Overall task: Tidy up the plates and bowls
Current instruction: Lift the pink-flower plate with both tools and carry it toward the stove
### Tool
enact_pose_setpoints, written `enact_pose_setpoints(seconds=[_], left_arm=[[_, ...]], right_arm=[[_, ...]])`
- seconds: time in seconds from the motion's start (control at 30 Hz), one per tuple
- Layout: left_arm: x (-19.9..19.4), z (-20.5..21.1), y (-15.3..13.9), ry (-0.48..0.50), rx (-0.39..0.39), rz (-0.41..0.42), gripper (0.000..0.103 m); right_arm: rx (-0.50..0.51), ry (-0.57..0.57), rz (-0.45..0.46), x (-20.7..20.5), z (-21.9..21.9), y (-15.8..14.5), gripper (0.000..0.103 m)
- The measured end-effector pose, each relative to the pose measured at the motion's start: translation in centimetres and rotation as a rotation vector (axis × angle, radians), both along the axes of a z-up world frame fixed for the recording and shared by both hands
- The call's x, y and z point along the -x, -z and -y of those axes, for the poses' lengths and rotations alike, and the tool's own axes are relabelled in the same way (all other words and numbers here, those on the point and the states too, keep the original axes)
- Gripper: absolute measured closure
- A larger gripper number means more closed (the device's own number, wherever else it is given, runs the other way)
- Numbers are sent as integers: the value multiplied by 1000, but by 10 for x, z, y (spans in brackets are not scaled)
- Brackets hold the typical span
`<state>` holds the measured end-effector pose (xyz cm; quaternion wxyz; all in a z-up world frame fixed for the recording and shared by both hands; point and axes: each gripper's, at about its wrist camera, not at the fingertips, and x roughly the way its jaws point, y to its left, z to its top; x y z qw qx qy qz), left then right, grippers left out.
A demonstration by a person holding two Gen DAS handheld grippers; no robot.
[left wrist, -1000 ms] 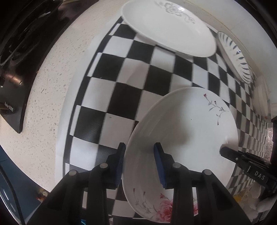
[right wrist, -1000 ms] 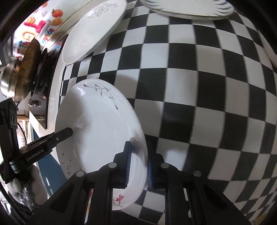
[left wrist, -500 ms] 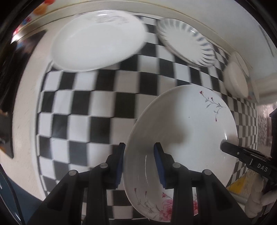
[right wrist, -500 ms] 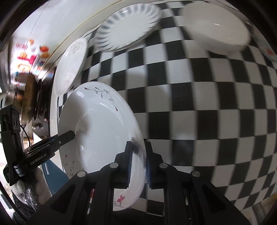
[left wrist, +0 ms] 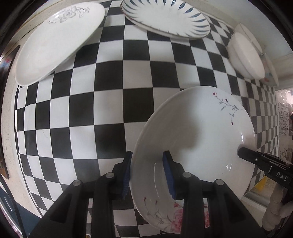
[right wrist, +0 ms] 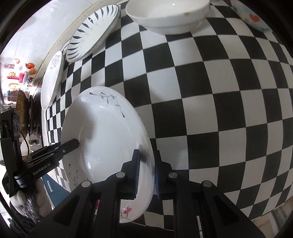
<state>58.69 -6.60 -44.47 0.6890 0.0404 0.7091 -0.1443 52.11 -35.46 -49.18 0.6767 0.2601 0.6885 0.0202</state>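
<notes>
A white floral plate is held above the checkered cloth by both grippers. My left gripper straddles its near rim with a wide gap between the pads. My right gripper is shut on the opposite rim. A white plate with a grey flower lies at the far left. A blue-leaf plate lies behind. A white bowl sits at the far right.
A speckled counter edges the cloth on the left. A stove with a pan stands beyond it. A bowl with a red heart is next to the white bowl. A wall runs behind the dishes.
Both grippers carried the floral plate to the right along the cloth. The blue-leaf plate and the white bowl have come further into view.
</notes>
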Motion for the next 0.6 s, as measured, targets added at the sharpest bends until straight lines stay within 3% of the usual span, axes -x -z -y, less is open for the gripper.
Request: enact_pose_setpoints(seconds=[0.6], left_arm=[[1,1,6,-35,-8,0,73]], right_arm=[[-26,-12,-32,-5,-1,10,87]])
